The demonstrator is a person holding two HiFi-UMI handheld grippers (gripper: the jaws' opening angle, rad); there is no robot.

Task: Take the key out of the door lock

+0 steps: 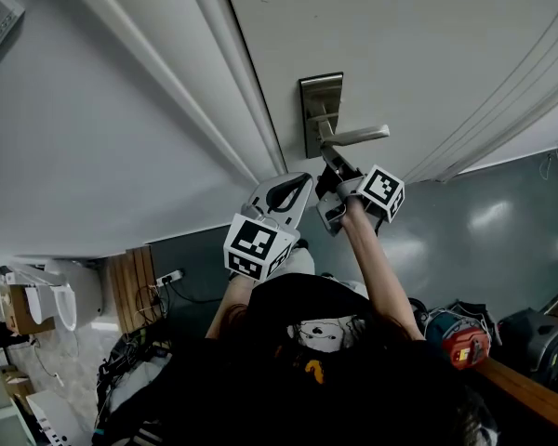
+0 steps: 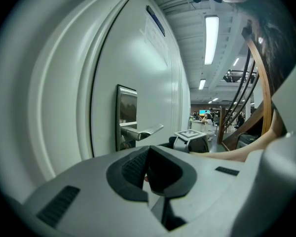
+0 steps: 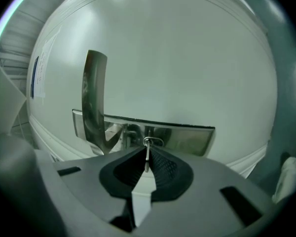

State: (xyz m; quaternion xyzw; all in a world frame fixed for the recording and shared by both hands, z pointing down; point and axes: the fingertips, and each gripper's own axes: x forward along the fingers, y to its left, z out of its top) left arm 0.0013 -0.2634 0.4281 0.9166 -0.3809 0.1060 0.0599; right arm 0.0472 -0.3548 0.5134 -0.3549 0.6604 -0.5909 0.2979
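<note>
Your grey right gripper point(image 3: 147, 166) was clamped on the thin silver key point(image 3: 147, 152) in the steel lock point(image 3: 133, 131); pulling askew could jam it.

Key point(image 3: 147, 158) is a thin silver one, seen edge-on, sticking straight out of the lock point(image 3: 134, 132) in the brushed-metal plate point(image 3: 187, 138), just beside the lever point(image 3: 94, 98). It's pinched between the right tool's point(image 3: 146, 151) pads.

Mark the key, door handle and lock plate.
key point(image 3: 147, 156): right gripper view, edge-on shank below its ring.
door handle point(image 1: 361, 137): head view, middle of the lever.
lock plate point(image 1: 322, 94): head view, bare upper part.
</note>
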